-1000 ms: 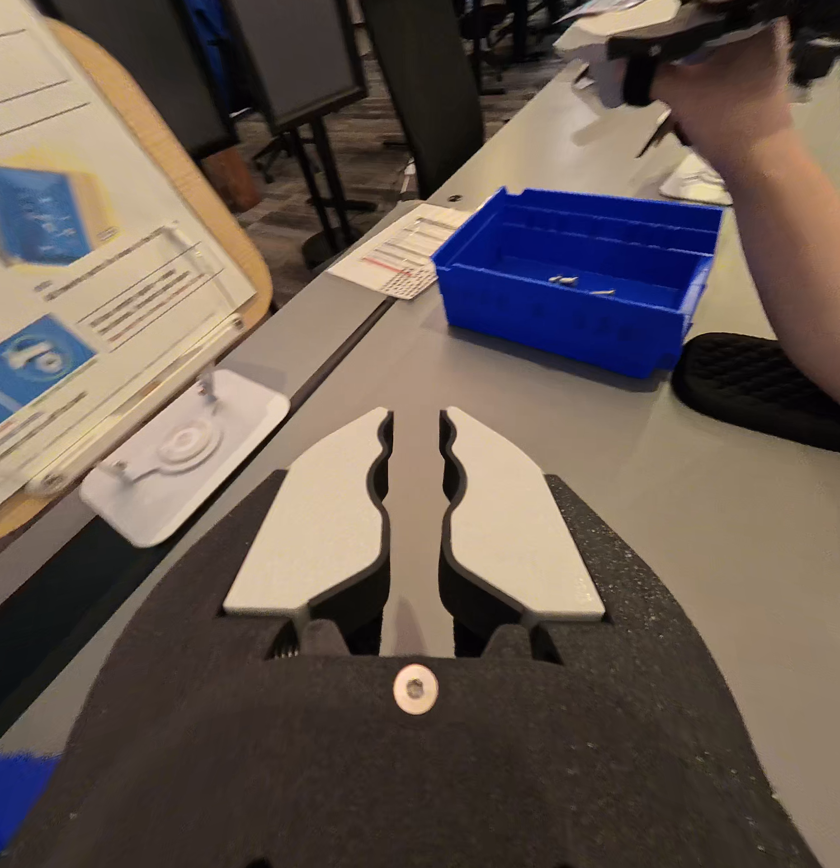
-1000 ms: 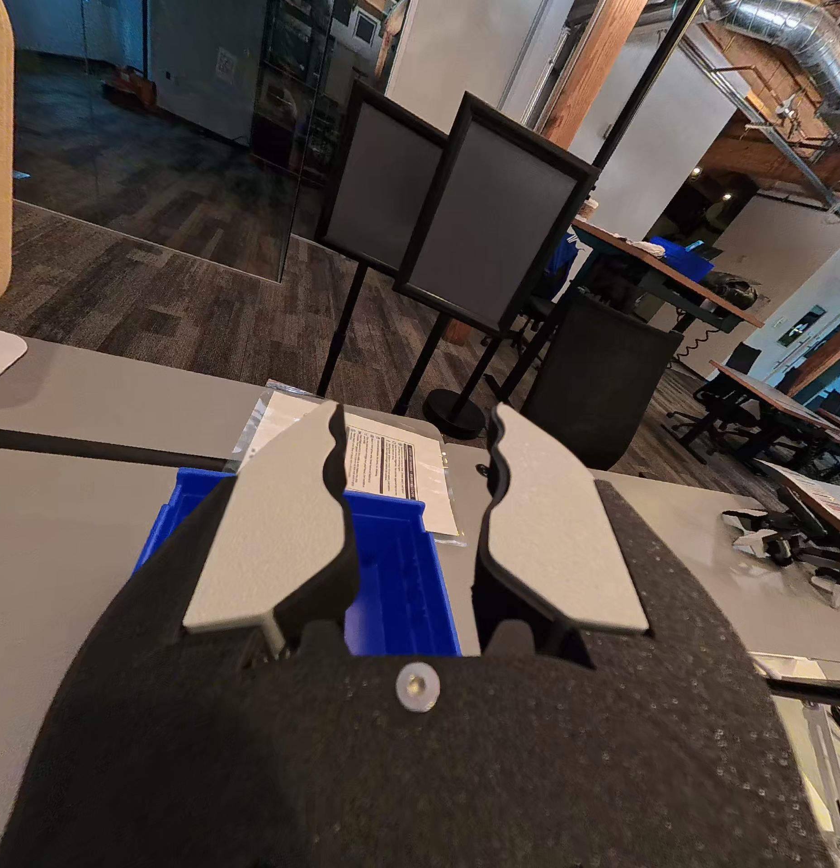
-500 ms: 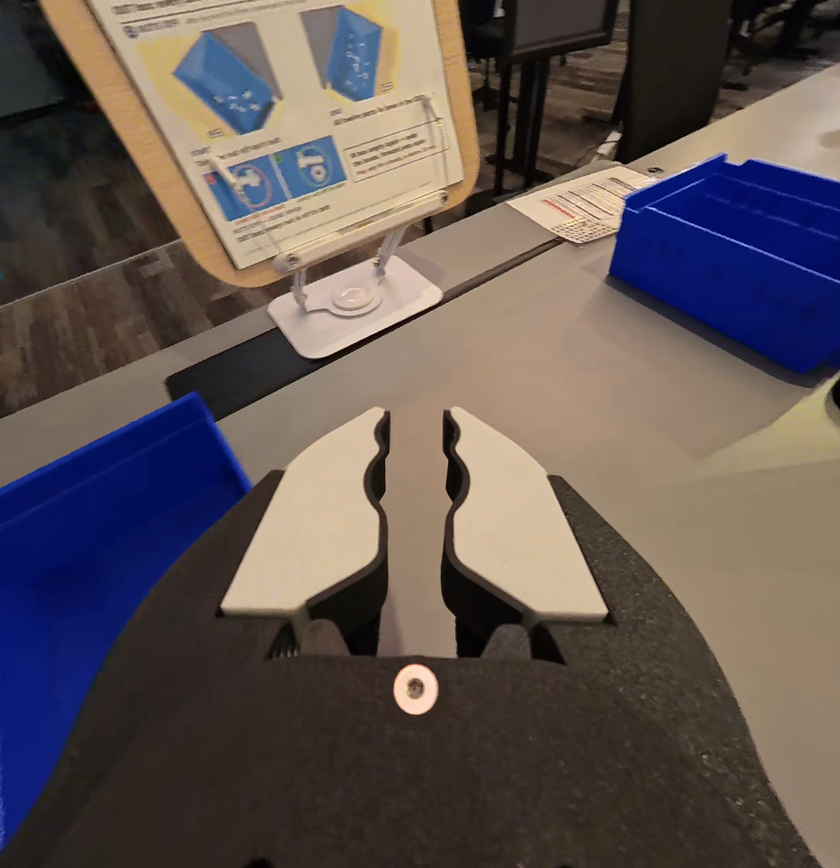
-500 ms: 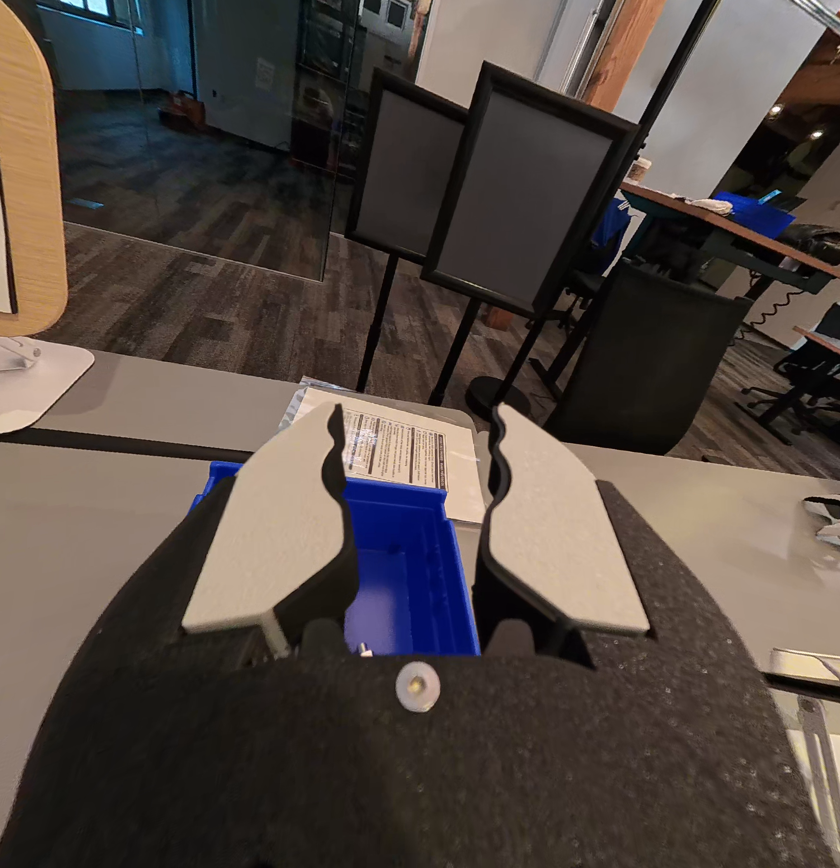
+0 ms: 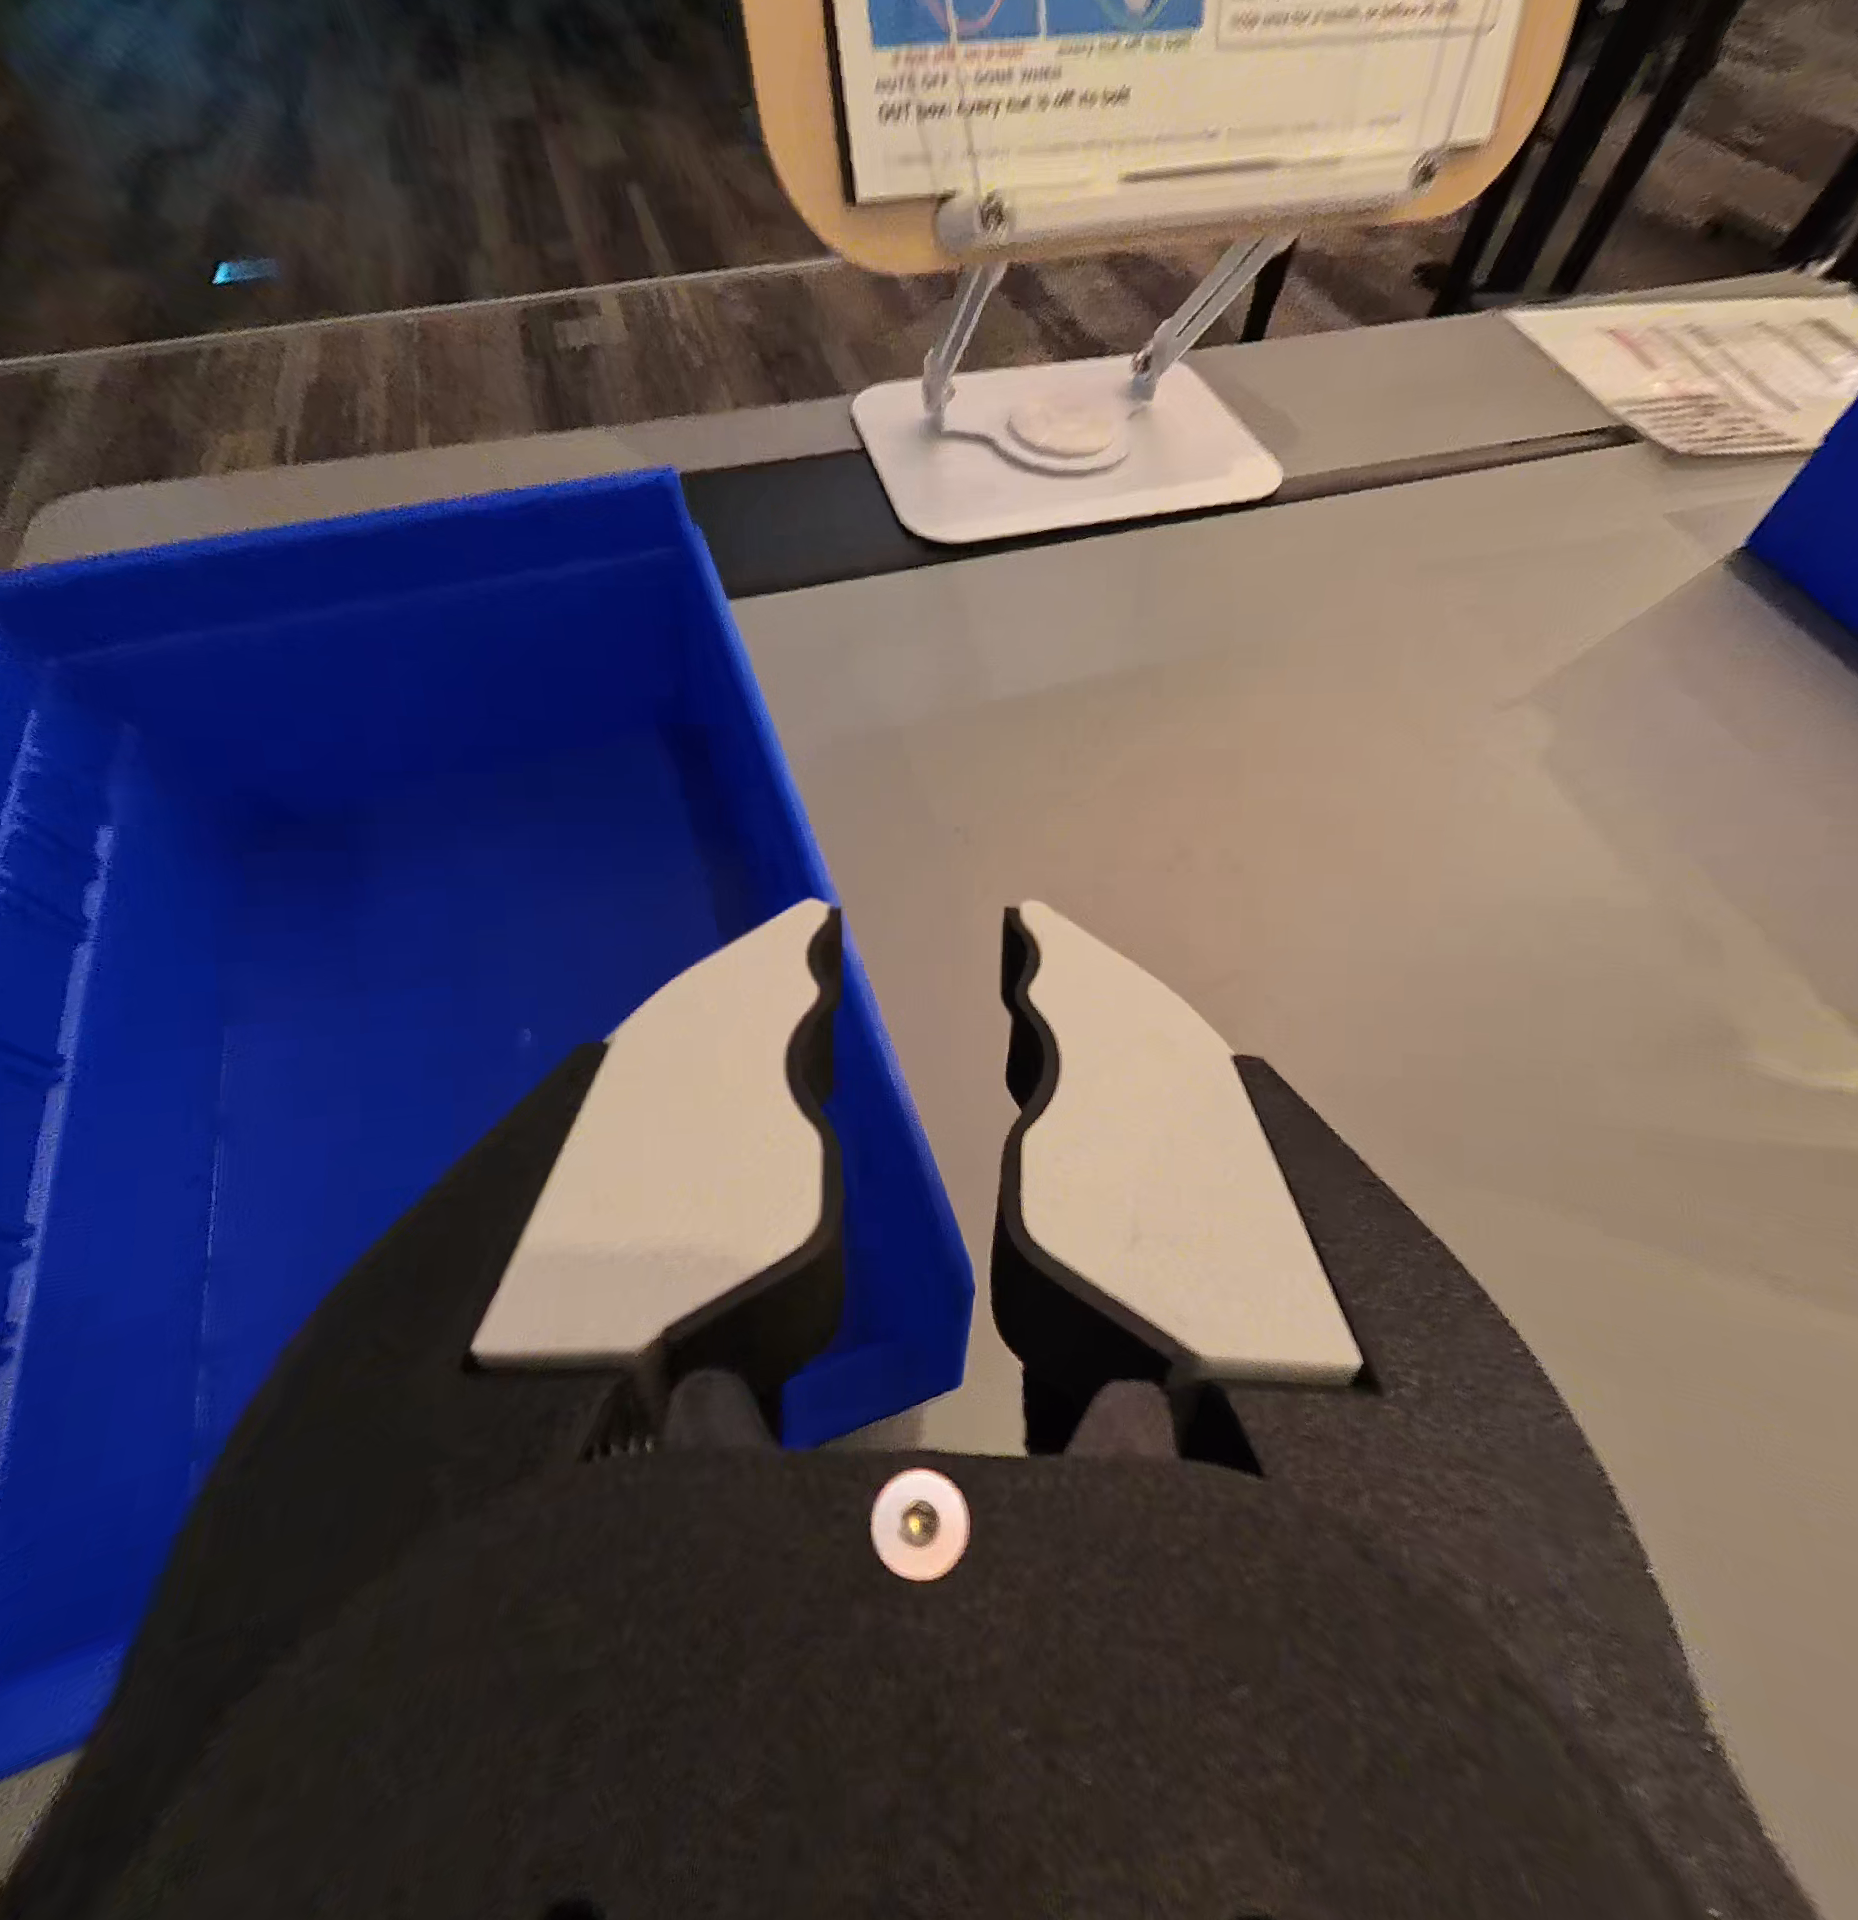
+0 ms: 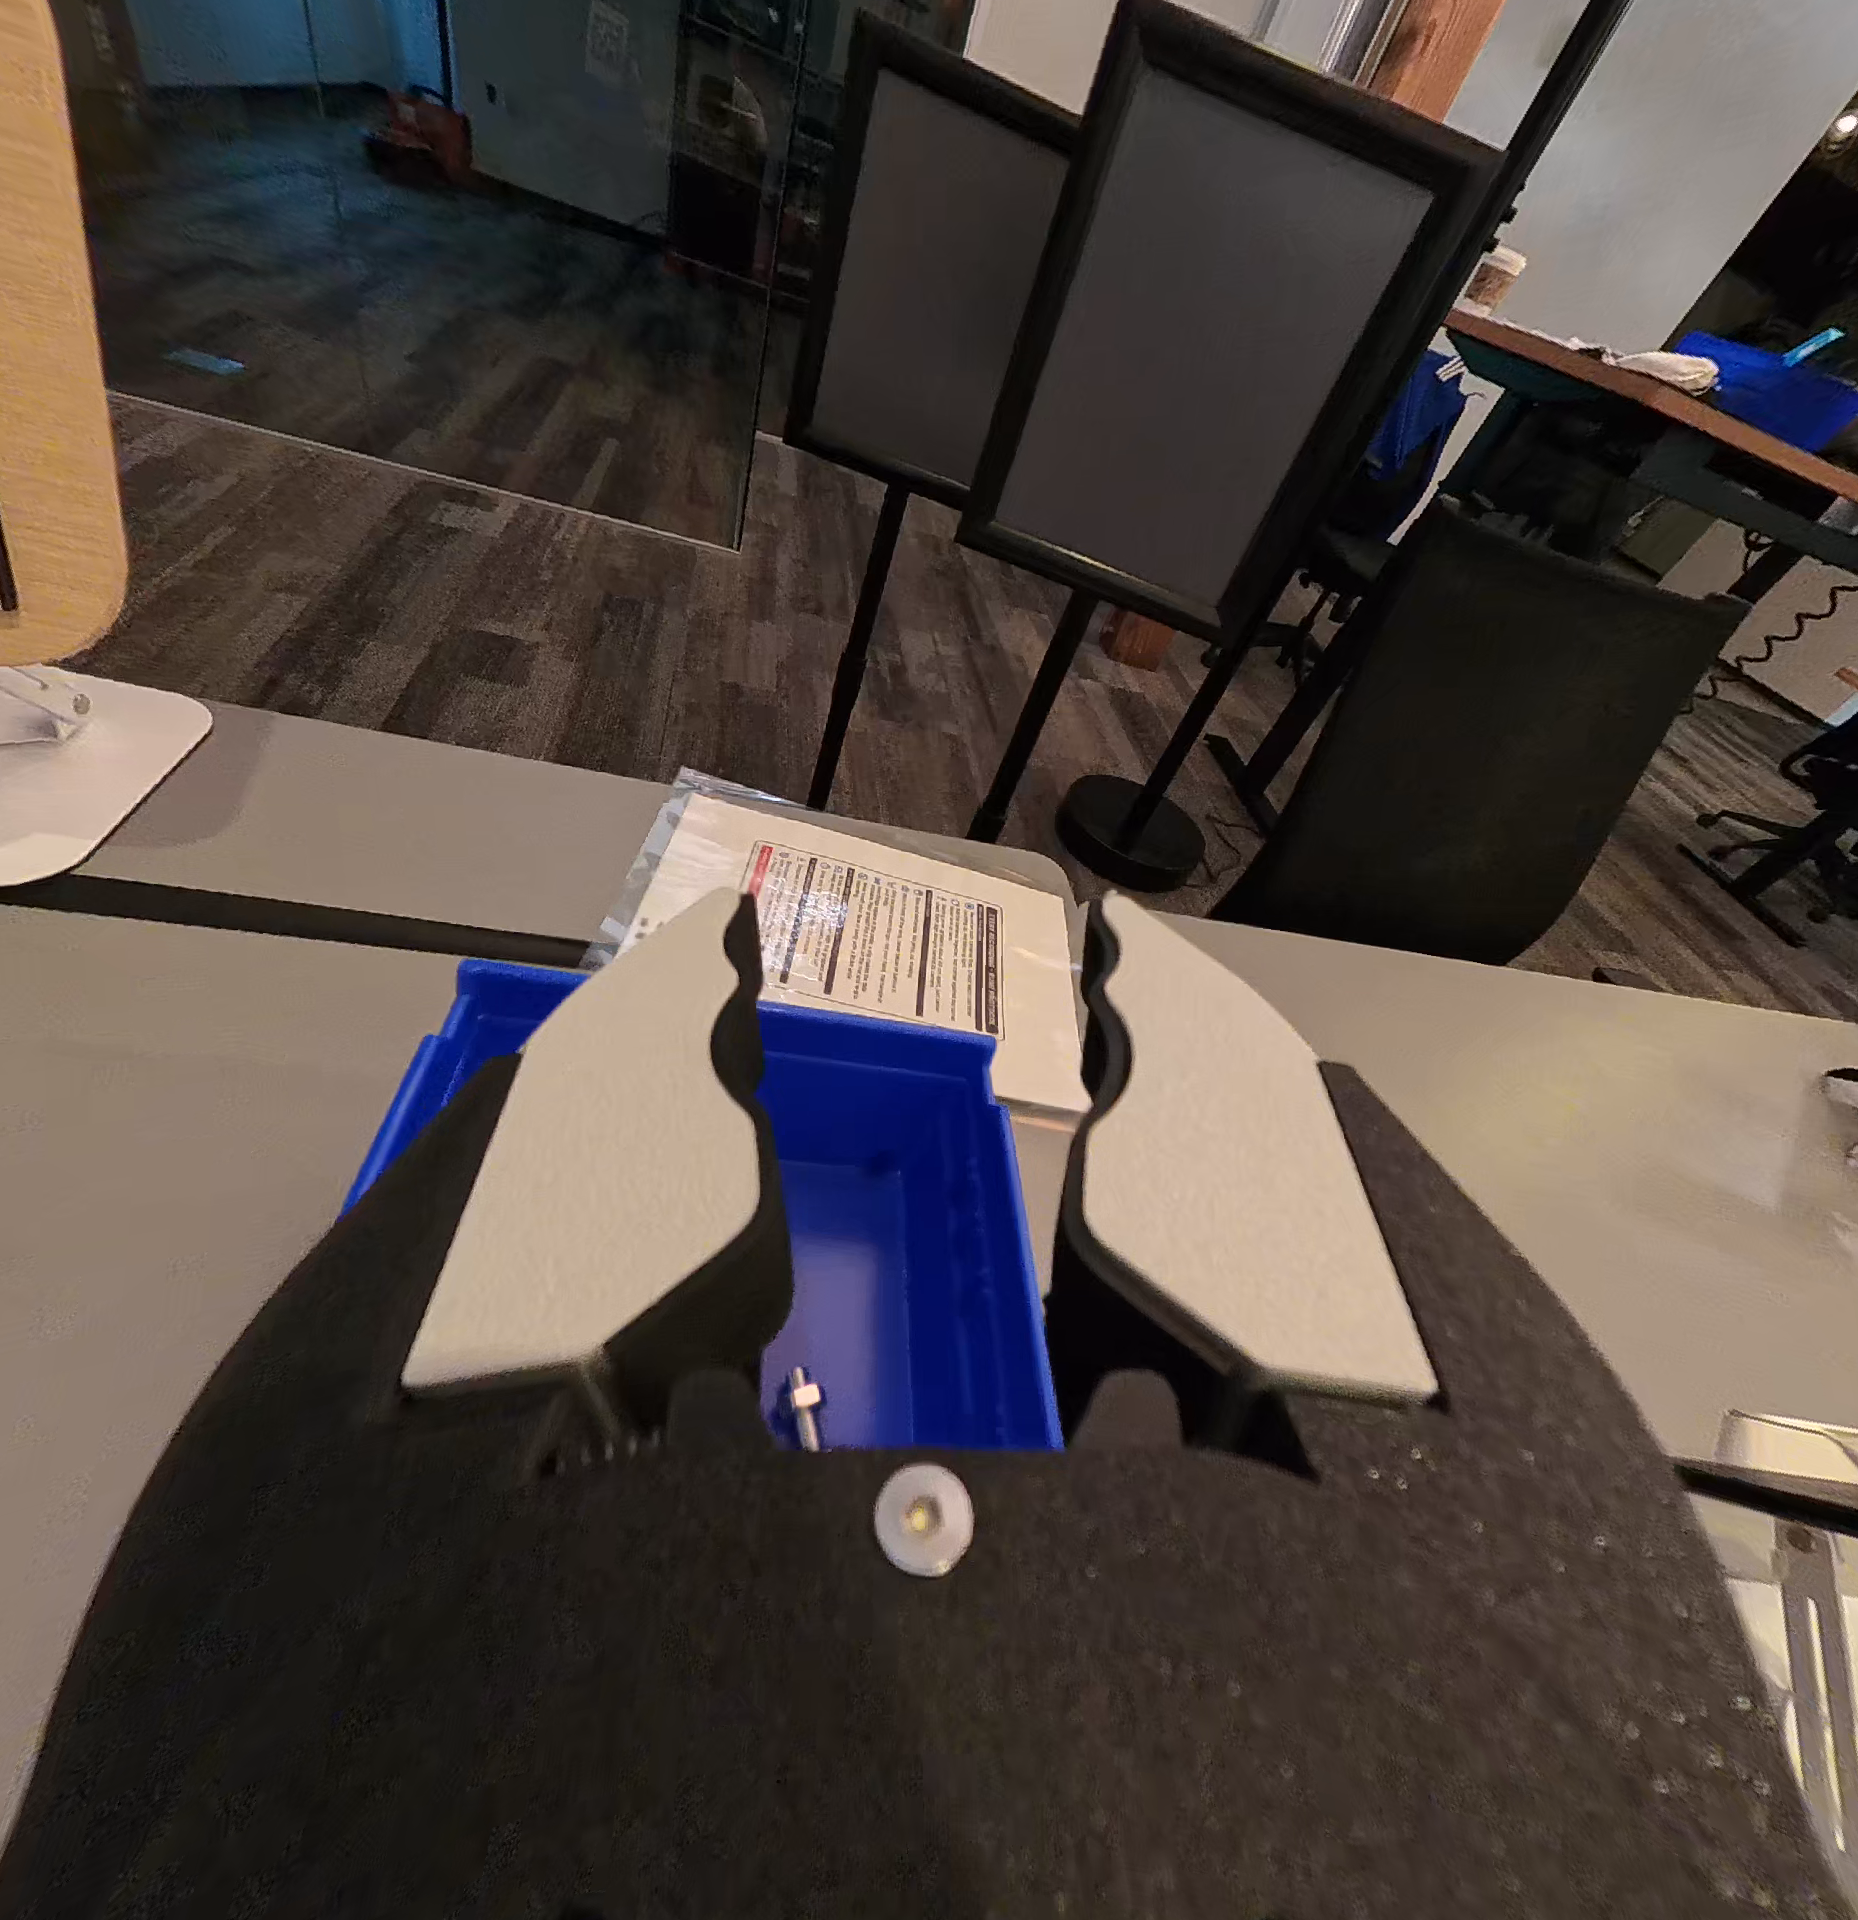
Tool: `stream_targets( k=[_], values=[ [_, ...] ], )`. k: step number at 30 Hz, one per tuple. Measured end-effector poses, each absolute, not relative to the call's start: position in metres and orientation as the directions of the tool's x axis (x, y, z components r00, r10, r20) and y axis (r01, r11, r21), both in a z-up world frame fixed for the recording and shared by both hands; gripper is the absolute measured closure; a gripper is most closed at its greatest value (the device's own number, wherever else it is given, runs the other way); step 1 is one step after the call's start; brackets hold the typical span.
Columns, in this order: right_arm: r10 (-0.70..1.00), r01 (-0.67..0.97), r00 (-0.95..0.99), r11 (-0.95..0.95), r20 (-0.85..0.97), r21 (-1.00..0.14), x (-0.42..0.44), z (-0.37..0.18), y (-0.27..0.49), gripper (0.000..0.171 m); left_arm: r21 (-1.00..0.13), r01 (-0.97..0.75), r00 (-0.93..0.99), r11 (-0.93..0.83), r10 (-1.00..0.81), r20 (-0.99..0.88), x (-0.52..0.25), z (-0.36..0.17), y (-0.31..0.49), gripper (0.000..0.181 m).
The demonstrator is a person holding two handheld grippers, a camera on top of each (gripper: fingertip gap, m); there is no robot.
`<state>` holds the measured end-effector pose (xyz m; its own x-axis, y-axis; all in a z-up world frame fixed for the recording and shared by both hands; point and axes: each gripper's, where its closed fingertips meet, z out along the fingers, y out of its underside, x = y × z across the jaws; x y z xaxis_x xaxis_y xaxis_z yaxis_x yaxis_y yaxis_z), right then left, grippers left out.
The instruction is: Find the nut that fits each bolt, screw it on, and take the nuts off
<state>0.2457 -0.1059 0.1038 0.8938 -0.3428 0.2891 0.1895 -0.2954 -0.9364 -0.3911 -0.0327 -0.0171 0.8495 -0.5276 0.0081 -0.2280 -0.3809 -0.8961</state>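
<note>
The left tongs (image 5: 920, 914) hung released and empty over the near corner of a blue bin (image 5: 385, 790) on the grey bench (image 5: 1320, 831). The right tongs (image 6: 920, 914), spread wide and holding nothing, hovered above a second blue bin (image 6: 904, 1226), where a small bolt (image 6: 803, 1403) lay on the floor, just below the tongs.
</note>
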Motion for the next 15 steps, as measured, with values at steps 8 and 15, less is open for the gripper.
stream_targets(
  k=[8,15],
  values=[
    [-0.456,0.183,0.838,-0.283,0.300,-0.941,0.273,0.112,-0.127,0.113,-0.862,-0.239,0.857,-0.447,-0.515,0.030,-0.386,-0.045,-0.027,0.154],
    [-0.454,0.177,0.845,-0.262,0.283,-0.949,0.275,0.113,-0.129,0.113,-0.859,-0.238,0.849,-0.454,-0.526,0.043,-0.378,-0.048,-0.027,0.158]
  ],
)
